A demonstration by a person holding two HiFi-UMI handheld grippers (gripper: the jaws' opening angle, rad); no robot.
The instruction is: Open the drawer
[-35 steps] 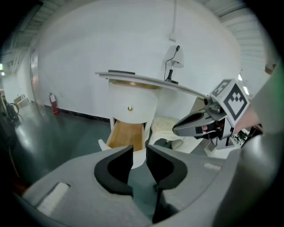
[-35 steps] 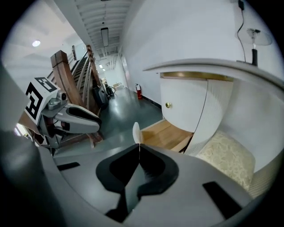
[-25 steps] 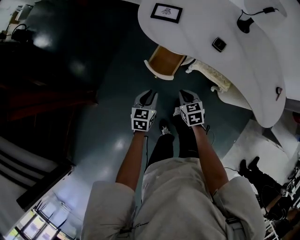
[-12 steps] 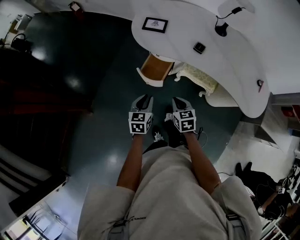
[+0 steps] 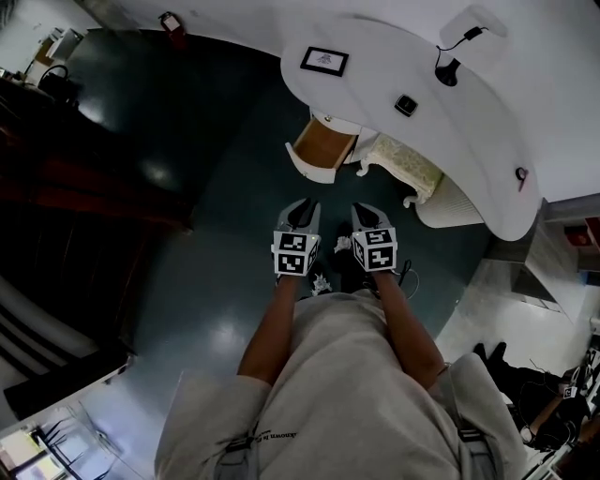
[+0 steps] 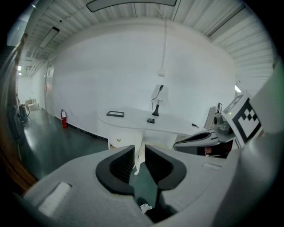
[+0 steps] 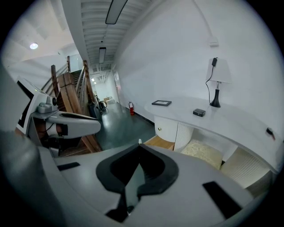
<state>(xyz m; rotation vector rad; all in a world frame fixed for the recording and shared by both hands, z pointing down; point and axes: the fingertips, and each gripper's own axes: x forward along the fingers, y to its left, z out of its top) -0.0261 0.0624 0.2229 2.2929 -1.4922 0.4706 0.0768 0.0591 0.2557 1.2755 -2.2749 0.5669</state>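
Note:
The drawer (image 5: 323, 150) stands pulled out of the white curved desk (image 5: 487, 141), its wooden inside showing; in the right gripper view the drawer (image 7: 161, 142) lies just past the jaw tips. Both grippers hang side by side over the dark floor, short of the drawer and apart from it. My left gripper (image 5: 302, 206) has a narrow gap between its jaws, which are closing on nothing; in its own view the left gripper (image 6: 139, 150) frames the desk's white leg. My right gripper (image 5: 365, 210) is shut and empty, and the right gripper (image 7: 139, 145) shows its tips meeting.
On the desk lie a framed picture (image 5: 324, 61), a small black device (image 5: 406, 104) and a lamp (image 5: 448, 70). A cushioned stool (image 5: 401, 164) stands under the desk, right of the drawer. Dark wooden stairs (image 5: 56, 187) fill the left. A fire extinguisher (image 5: 171, 21) stands by the far wall.
Both grippers have drawn back from the desk together and risen. The left jaws have narrowed. The drawer stays pulled out.

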